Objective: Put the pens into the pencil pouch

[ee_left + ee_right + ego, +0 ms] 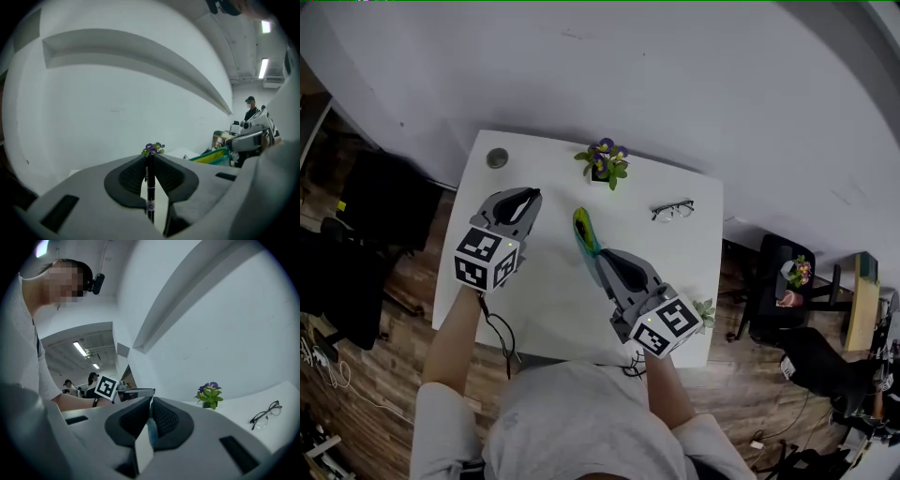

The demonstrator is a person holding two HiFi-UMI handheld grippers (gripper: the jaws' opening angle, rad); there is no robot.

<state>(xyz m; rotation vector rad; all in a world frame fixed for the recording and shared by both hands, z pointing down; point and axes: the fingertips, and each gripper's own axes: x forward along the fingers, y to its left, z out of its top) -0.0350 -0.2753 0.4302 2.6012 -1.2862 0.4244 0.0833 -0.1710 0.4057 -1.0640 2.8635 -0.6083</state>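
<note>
White tabletop (553, 300) stands against a pale grey wall, with wooden floor on both sides of it. Near its far left corner lies a small grey disc (497, 157). Just right of that, the left gripper (528, 195) is held above the surface, clenched on a black pen (150, 187) that stands upright between its jaws (a label band shows near the pen's lower end). A potted purple flower (605, 162) sits at the far edge. Below it, the green, yellow and blue pencil pouch (584, 231) hangs over the middle of the tabletop, one end pinched in the right gripper (602, 256). Right of these, a pair of glasses (672, 210) lies flat, and a small leafy sprig (705, 311) sits at the near right corner.
</note>
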